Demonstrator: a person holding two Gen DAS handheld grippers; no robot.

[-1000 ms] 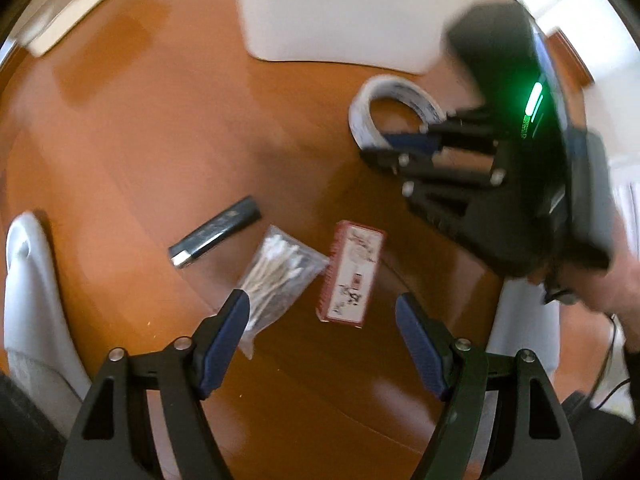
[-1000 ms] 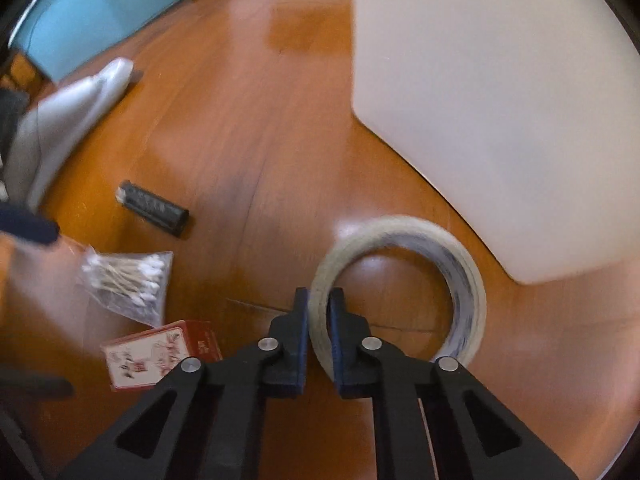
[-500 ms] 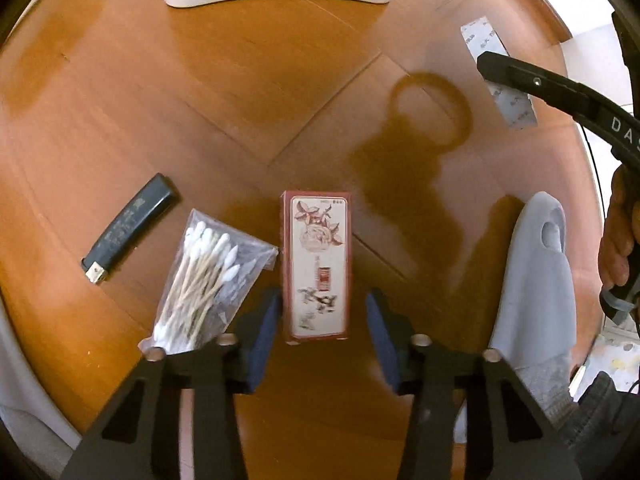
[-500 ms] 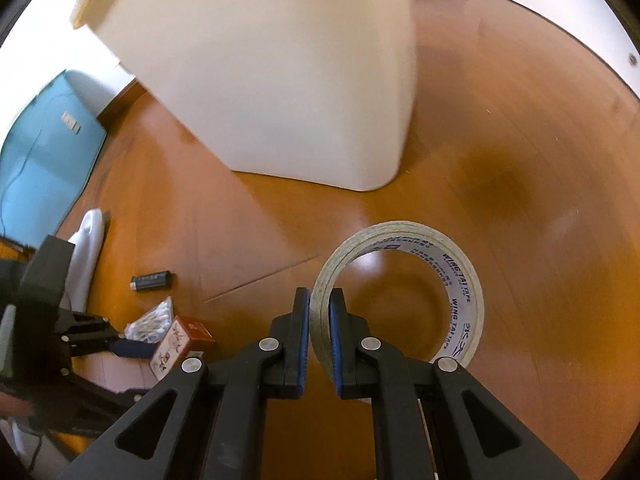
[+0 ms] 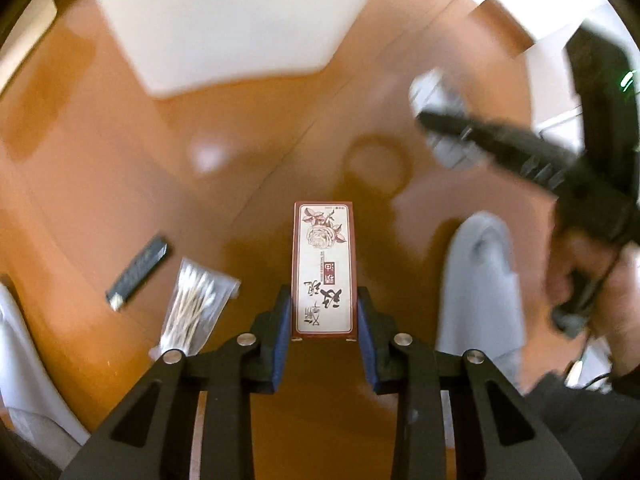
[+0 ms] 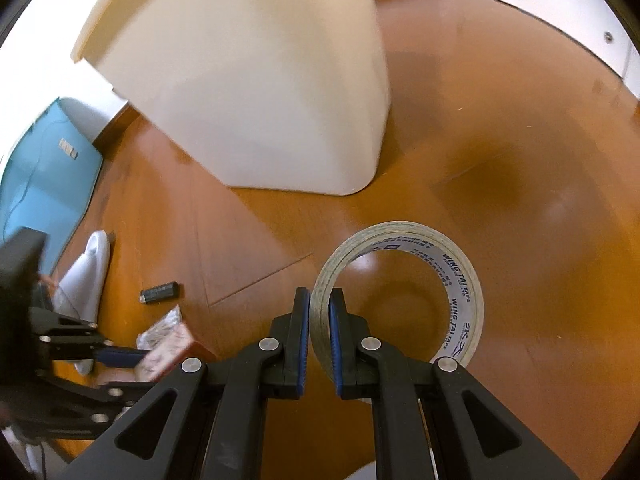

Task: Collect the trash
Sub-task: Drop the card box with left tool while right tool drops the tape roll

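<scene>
A red-and-white carton with a rose print sits between the blue pads of my left gripper, whose jaws are closing and press on both its long sides. It hangs a little above the wooden floor. In the right wrist view the carton shows blurred at the lower left. My right gripper is shut on the wall of a roll of tape, held off the floor. A clear bag of cotton swabs and a black stick lie on the floor to the left of the carton.
A tall white bin stands on the floor ahead, its base at the top of the left wrist view. A grey slipper lies right of the carton, below a hand. A blue mat is far left.
My left gripper moved over the carton, closed on its sides and lifted it. My right gripper rolled and rose with the tape roll, away from the bin's foot.
</scene>
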